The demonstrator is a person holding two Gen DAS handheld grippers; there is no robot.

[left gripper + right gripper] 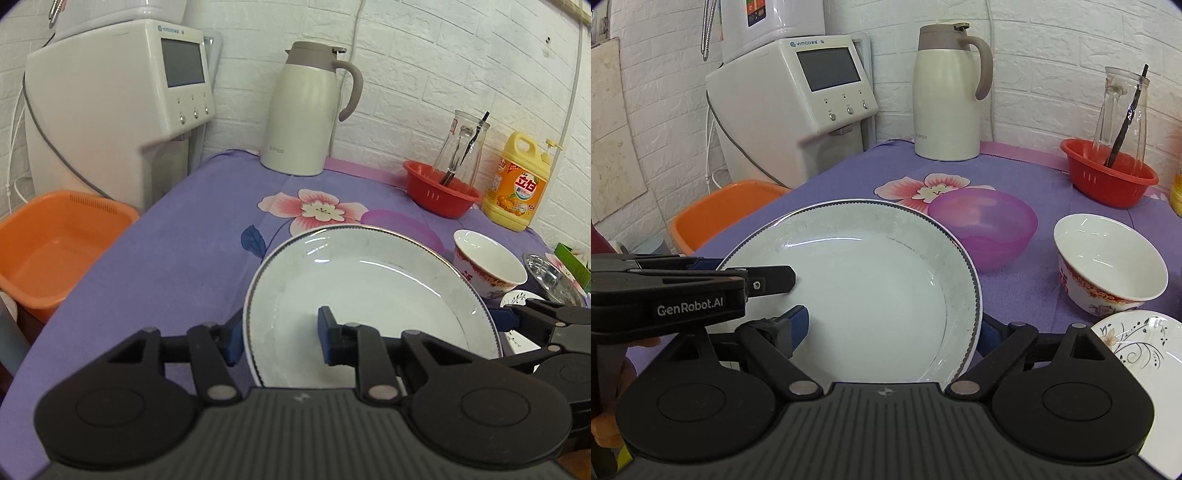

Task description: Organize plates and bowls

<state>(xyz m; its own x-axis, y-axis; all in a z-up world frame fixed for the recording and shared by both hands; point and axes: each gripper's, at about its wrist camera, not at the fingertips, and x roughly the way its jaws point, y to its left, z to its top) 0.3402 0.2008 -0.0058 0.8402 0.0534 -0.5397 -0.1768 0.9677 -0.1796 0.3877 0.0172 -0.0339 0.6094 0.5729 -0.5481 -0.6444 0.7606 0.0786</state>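
A large white plate (369,295), shallow-welled and glossy, with a fine dark beaded line around its rim and a faint grey mottled band inside it, is gripped from two sides above a purple floral tablecloth (177,258). The left gripper (280,336) is closed on the plate's left rim, one blue pad (324,330) lying on the white inner face and the other tucked behind the edge. The right gripper (892,328) pinches the opposite rim in the same manner, one blue-padded finger (799,325) resting inside the well and its partner outside at the far edge. The plate sits tilted, its far edge raised toward the wall, and whether its near edge touches the cloth cannot be told.

Just behind the plate stands a translucent purple bowl (990,225). To its right is a white bowl with red pattern (1108,266), and nearer the camera a small white plate with black vine decoration (1137,339). A steel dish (550,277) shows at the right edge in the left wrist view.

Along the white brick wall stand a cream thermal jug (306,110), a water dispenser (122,103), a red basket (439,188) holding a glass carafe (461,147), and a yellow detergent bottle (517,184). An orange basin (55,251) sits beside the table.
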